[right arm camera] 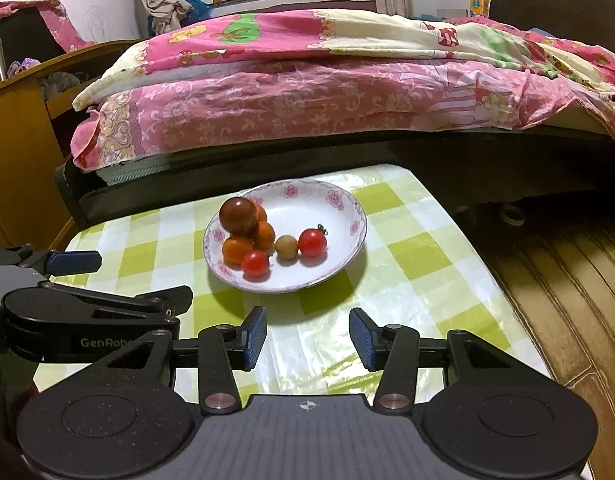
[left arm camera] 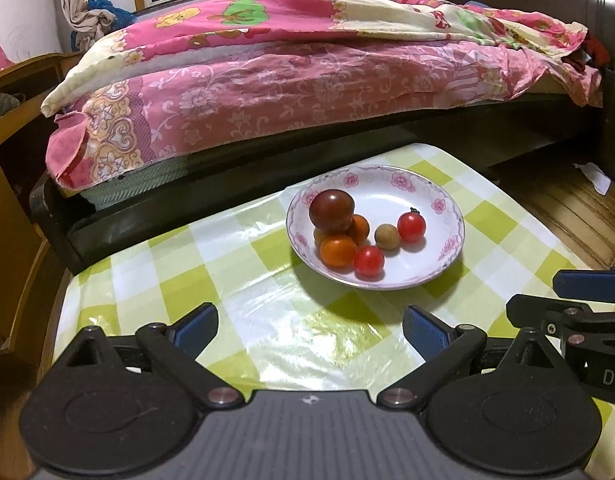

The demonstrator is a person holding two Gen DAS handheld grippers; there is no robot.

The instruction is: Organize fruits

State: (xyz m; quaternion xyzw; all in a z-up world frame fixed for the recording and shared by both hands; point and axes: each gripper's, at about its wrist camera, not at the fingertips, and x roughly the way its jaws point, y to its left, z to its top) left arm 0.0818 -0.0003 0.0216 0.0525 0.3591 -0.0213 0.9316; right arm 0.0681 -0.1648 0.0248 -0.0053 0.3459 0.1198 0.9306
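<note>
Floral plate (left arm camera: 447,216) mid-table holds piled tomatoes (left arm camera: 339,224) and a longan (left arm camera: 386,237) | checked tablecloth (left arm camera: 267,320) bare around it | left gripper (left arm camera: 309,330) wide, empty | right gripper (right arm camera: 307,338) narrower, empty.

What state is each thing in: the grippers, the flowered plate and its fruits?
Left gripper: open, empty.
Right gripper: open, empty.
White flowered plate: upright on the checked table, holding fruit.
Dark red round tomato: stacked atop the orange fruits.
Small tan round fruit: loose on the plate.
</note>
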